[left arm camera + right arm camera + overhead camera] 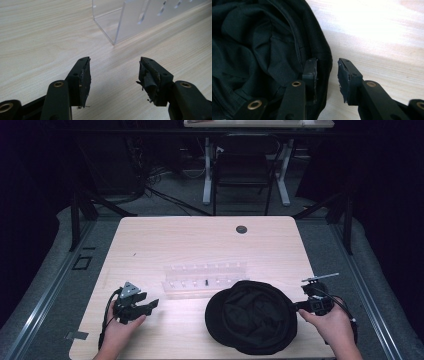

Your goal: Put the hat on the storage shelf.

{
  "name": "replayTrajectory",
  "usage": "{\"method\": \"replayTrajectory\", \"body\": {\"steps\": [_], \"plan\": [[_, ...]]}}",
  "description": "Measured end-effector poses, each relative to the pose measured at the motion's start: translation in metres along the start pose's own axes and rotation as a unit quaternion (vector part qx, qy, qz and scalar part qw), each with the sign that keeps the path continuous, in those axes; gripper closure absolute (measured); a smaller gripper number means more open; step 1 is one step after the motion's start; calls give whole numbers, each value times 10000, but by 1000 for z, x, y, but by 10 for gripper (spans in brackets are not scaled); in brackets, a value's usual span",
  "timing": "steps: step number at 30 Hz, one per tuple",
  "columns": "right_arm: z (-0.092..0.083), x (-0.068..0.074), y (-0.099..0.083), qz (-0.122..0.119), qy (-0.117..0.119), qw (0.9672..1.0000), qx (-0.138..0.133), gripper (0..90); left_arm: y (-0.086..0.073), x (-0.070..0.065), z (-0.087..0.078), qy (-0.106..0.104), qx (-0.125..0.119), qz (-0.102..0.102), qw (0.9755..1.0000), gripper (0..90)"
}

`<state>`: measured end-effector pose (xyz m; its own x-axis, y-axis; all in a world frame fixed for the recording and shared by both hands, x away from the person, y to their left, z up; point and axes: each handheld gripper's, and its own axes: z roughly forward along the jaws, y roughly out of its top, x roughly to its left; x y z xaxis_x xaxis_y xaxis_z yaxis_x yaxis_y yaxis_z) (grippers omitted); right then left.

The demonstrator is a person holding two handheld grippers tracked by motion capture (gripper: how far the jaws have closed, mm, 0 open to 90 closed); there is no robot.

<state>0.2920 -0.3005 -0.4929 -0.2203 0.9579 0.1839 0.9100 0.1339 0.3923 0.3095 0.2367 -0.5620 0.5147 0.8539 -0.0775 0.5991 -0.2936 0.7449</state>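
A black cap [252, 317] lies upside down on the front right of the wooden table [200, 245], its dark lining [262, 45] facing up. My right gripper [298, 306] is at the cap's right edge. In the right gripper view the right gripper [327, 62] is open, with one jaw inside the cap and the other outside, the rim between them. My left gripper [150, 306] rests at the front left, apart from the cap. In the left gripper view it [113, 61] stands open over bare wood with nothing between its fingers.
A clear plastic rack [205, 279] with slots lies mid-table behind the cap; its near corner [130, 22] is just ahead of the left gripper. A round cable hole [241, 229] sits near the far edge. A chair [243, 167] and desk legs stand beyond the table.
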Motion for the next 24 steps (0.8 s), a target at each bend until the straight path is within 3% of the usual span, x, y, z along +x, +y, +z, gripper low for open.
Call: {"method": "replayTrajectory", "body": {"steps": [4, 9, 18, 24], "plan": [[6, -1, -1, 115, 55, 9999, 20, 683, 0, 0, 0, -10, 12, -7, 10000, 430], [9, -5, -1, 76, 172, 9995, 251, 713, 0, -1, 0, 40, 2, -9, 10000, 431], [17, -10, -1, 310, 424, 9982, 291, 787, 0, -1, 0, -10, 45, 0, 10000, 431], [21, -11, -1, 363, 441, 9976, 400, 815, 0, -2, 0, -11, 41, -5, 10000, 431]]}}
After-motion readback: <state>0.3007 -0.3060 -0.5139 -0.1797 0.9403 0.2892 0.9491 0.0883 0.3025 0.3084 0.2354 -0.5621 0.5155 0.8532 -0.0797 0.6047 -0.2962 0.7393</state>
